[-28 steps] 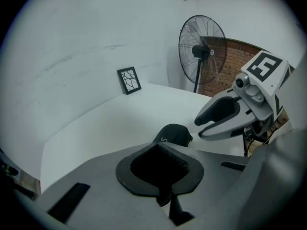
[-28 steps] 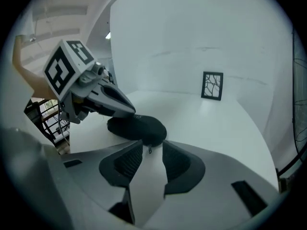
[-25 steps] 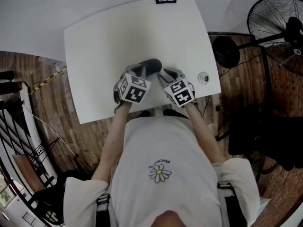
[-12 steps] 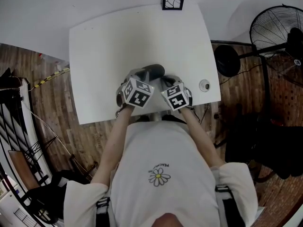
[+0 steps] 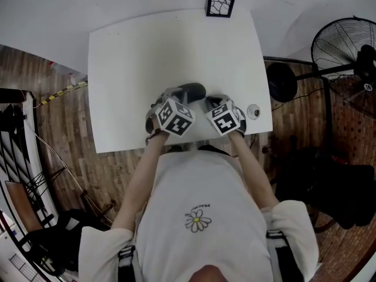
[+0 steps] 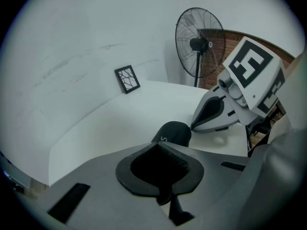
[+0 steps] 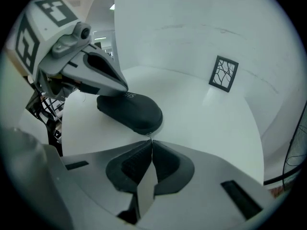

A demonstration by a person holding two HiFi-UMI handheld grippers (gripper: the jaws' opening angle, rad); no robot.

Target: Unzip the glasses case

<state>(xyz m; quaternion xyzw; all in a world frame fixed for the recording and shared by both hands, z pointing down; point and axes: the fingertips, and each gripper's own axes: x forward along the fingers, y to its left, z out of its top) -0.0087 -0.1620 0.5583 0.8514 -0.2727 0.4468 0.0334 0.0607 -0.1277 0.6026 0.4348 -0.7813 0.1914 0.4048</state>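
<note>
Now left gripper point(image 6: 160, 150) clamps case point(image 7: 132, 111) at left end, so it cannot slide; right gripper point(image 7: 149, 140), jaws together, pinches zip pull point(image 7: 150, 136), I judge, ready for pulling.

The left gripper point(image 6: 159, 145) hides most of the glasses case point(image 6: 175, 131).

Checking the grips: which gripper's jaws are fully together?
The right gripper: its jaws meet at the rounded end of the black oval glasses case, seemingly on the zip pull; the left gripper clamps the case's other end.
</note>
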